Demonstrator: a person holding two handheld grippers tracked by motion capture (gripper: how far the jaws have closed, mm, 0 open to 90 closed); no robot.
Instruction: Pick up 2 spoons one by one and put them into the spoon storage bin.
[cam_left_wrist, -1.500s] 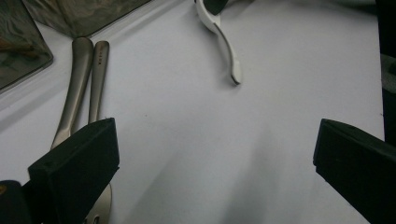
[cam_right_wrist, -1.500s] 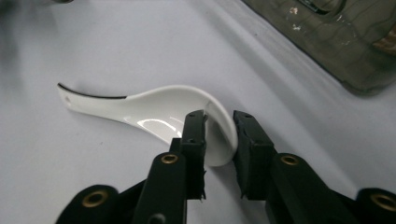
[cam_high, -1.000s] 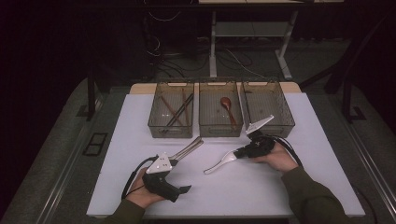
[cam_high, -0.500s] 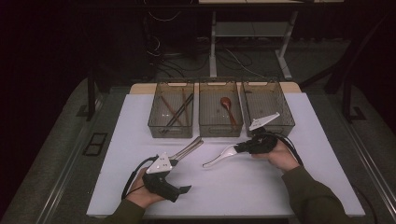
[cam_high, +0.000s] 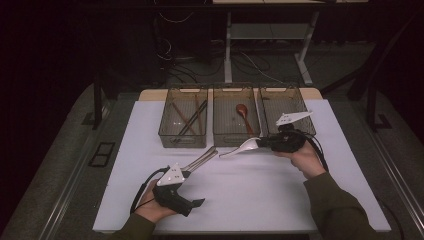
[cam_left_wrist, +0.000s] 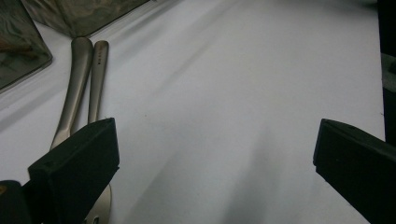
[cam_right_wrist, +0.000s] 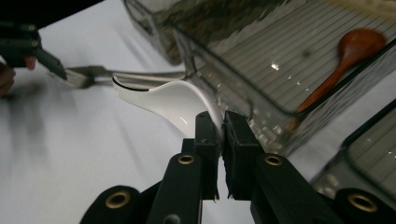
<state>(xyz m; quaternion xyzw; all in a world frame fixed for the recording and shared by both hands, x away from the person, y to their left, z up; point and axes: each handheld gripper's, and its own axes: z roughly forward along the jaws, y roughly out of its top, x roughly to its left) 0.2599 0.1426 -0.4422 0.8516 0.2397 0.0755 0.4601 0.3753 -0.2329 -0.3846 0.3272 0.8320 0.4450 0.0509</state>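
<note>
White ceramic soup spoon (cam_right_wrist: 175, 100) sits pinched by its handle in the right gripper (cam_right_wrist: 221, 128) (off the table). Left gripper (cam_left_wrist: 215, 154), jaws spread, rests beside two metal utensils (cam_left_wrist: 84, 79).

- White spoon (cam_high: 241, 147): glossy white, ceramic-looking, with a deep bowl and a short curved handle. Its handle end (cam_right_wrist: 211, 119) is clamped between the pads of the right gripper (cam_right_wrist: 220, 128). It is held clear of the white table surface, roughly level, with the bowl pointing toward the person's left. In the high view it hangs just in front of the middle mesh basket (cam_high: 235, 137), near that basket's front wall.
- Bowl rim (cam_right_wrist: 135, 86): a thin dark edge shows along the opening; the bowl faces upward, slightly tilted. The outer surface is clean and reflective, with no visible chips.
</note>
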